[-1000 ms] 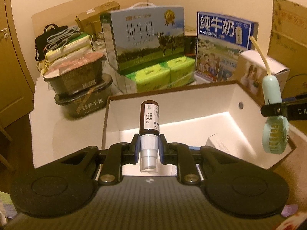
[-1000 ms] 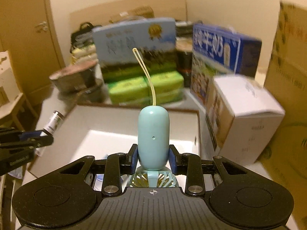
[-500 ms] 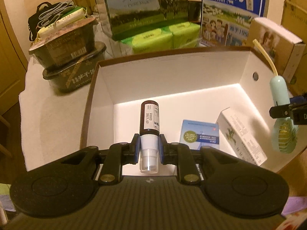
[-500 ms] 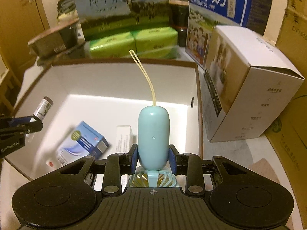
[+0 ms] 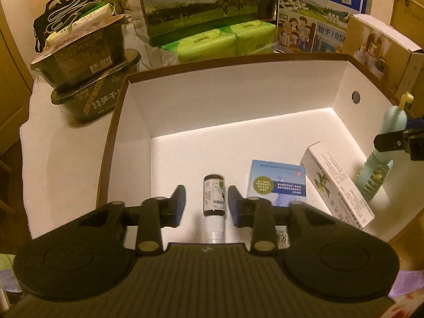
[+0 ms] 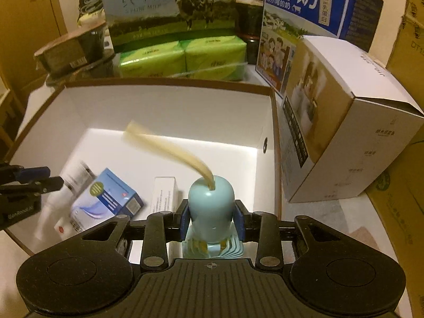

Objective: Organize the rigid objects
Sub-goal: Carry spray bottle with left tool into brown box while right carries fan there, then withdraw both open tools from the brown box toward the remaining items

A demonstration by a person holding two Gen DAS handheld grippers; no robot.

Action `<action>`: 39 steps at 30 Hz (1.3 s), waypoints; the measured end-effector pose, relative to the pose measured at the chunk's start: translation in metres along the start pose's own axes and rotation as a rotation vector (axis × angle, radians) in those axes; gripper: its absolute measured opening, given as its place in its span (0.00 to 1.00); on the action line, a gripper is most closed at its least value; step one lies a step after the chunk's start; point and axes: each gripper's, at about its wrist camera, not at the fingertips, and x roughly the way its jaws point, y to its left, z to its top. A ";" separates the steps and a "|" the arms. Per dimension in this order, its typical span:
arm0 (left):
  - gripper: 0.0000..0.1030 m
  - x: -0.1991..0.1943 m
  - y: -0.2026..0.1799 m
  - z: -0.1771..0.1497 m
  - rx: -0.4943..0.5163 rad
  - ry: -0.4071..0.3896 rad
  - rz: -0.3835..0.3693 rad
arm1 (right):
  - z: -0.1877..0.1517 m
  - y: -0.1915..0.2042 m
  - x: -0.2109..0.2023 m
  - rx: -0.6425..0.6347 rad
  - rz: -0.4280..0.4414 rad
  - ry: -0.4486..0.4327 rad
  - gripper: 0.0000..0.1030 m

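- The left gripper [image 5: 204, 203] hangs over the near side of an open, white-lined cardboard box with brown edges [image 5: 238, 100]; its fingers [image 5: 178, 202] have just been opening and now stand apart, clear of the bottle on both sides.
- Between them, free of the pads, is a small dark-brown bottle with a white label and a clear cap [image 5: 214, 203], lengthways with its cap toward the camera, down at the white floor of the box; whether it has settled there is hard to tell, and in the right wrist view it shows only as a blur.
- The right gripper [image 6: 211, 221] is over the right side of the same box. Its fingers [image 6: 184, 221] have just been opening too, and stand narrowly apart beside the rounded handle of a pale mint-green handheld fan with a yellowish strap loop [image 6: 211, 206].
- Whether the pads touch the handle cannot be told; the strap is smeared by motion, and the fan's grille sits below the fingers, near the right wall.
- On the box floor, between bottle and fan, lie a light-blue carton with a green round mark [image 5: 277, 184] and a long white carton with green print [image 5: 336, 185], side by side.
- Behind the box, on the white surface [image 5: 66, 153], stand stacked dark food tubs [image 5: 87, 74], green tissue packs [image 5: 220, 39] and two milk cartons [image 5: 196, 2].
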 end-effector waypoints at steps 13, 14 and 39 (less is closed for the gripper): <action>0.38 -0.025 0.006 -0.005 -0.030 -0.029 -0.009 | -0.010 -0.004 -0.034 0.016 0.044 -0.100 0.61; 0.38 -0.029 0.005 -0.005 -0.030 -0.032 -0.010 | -0.011 -0.004 -0.037 0.017 0.047 -0.104 0.61; 0.45 -0.171 -0.002 -0.052 -0.055 -0.152 -0.024 | -0.074 0.006 -0.165 0.110 0.201 -0.253 0.61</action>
